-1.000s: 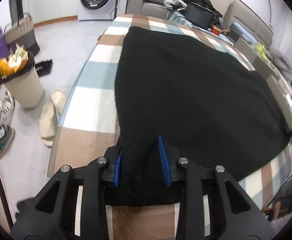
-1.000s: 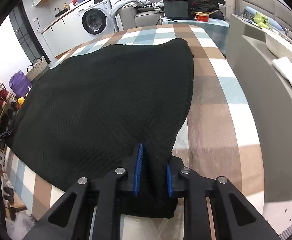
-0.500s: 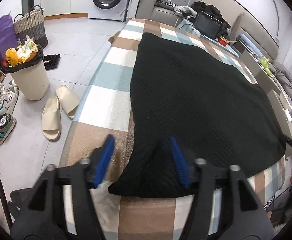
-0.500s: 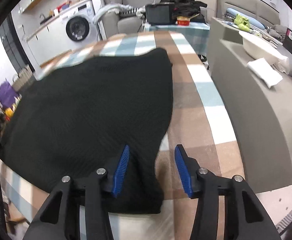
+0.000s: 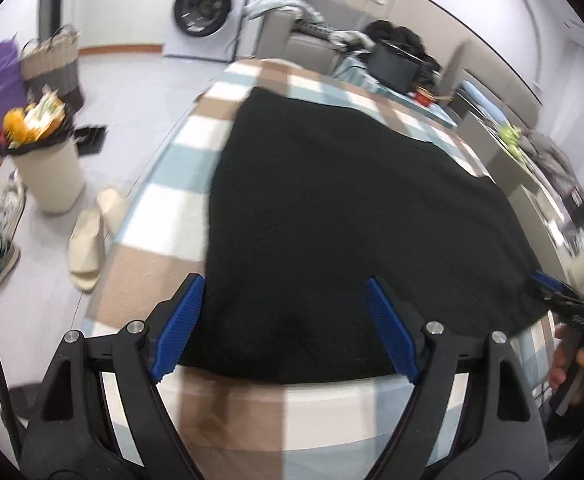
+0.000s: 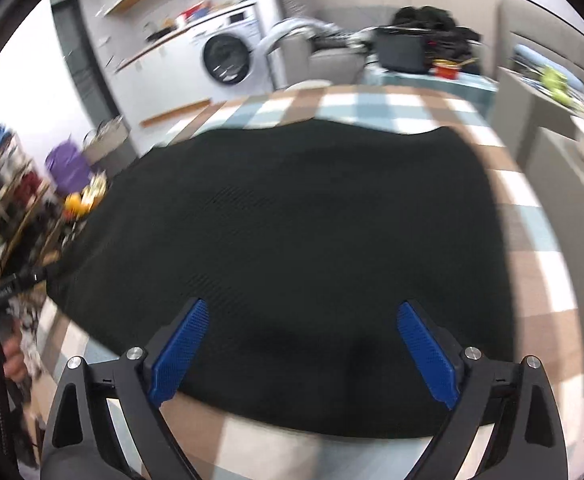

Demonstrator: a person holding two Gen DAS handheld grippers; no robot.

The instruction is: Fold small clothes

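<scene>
Both sets of fingers are opening with nothing pinched: left gripper (image 5: 280,324), right gripper (image 6: 304,356). Clear the near hem fully (no snagging) before regrasping. The black garment (image 5: 352,208) lies flat along the counter (image 5: 164,264), near edge to far.

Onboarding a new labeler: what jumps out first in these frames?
The big black knit garment spread flat over the checked tablecloth. Next, the blue-padded left gripper and right gripper at its near edge, jaws opening, pads off the cloth. Background: a washing machine.
</scene>
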